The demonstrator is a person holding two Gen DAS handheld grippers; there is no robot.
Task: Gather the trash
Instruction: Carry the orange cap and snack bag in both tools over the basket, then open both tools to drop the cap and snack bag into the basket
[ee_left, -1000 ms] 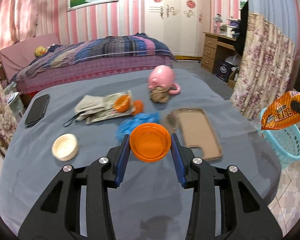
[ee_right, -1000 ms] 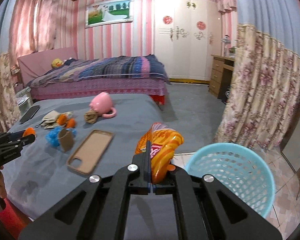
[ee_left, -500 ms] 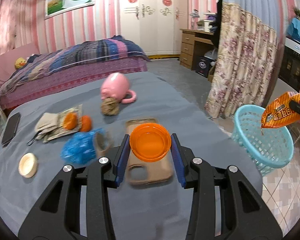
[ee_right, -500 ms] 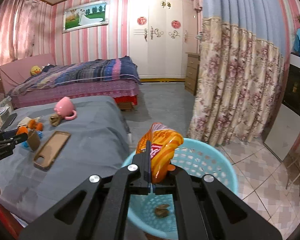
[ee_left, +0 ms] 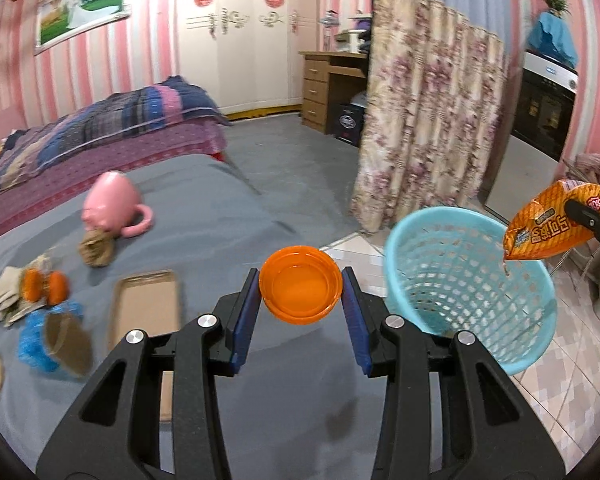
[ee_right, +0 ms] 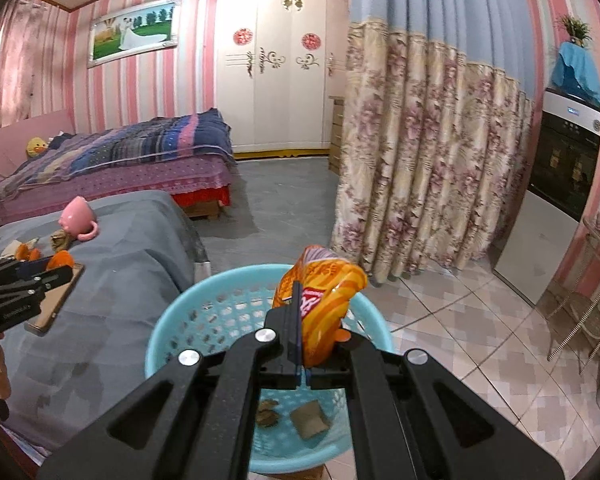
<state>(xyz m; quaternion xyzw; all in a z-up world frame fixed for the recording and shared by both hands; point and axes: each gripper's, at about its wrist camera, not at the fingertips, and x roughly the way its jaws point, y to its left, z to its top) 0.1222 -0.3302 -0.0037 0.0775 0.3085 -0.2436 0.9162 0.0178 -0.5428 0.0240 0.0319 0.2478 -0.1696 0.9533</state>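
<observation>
Fingers (ee_right: 294,320) of the right gripper (ee_right: 300,364) are pressed together on an orange snack bag (ee_right: 324,300), which hangs directly above the open mouth of a light blue basket (ee_right: 172,320) standing on the tiled floor. Two brownish scraps (ee_right: 308,420) lie on the basket's bottom. On the left gripper (ee_left: 300,300), the blue-padded fingers (ee_left: 246,312) pinch an orange lid (ee_left: 300,284) from both sides, its hollow facing the camera, near the right edge of the grey tabletop (ee_left: 204,216) and just left of the basket (ee_left: 460,280). In that view the snack bag (ee_left: 548,224) sits over the basket's far right rim. Farther left on the tabletop lie a tan phone case (ee_left: 148,308), a blue crumpled wrapper (ee_left: 36,344), two small oranges (ee_left: 46,286), a pink mug (ee_left: 112,208) on its side and a brown crumpled wad (ee_left: 96,250) touching it.
</observation>
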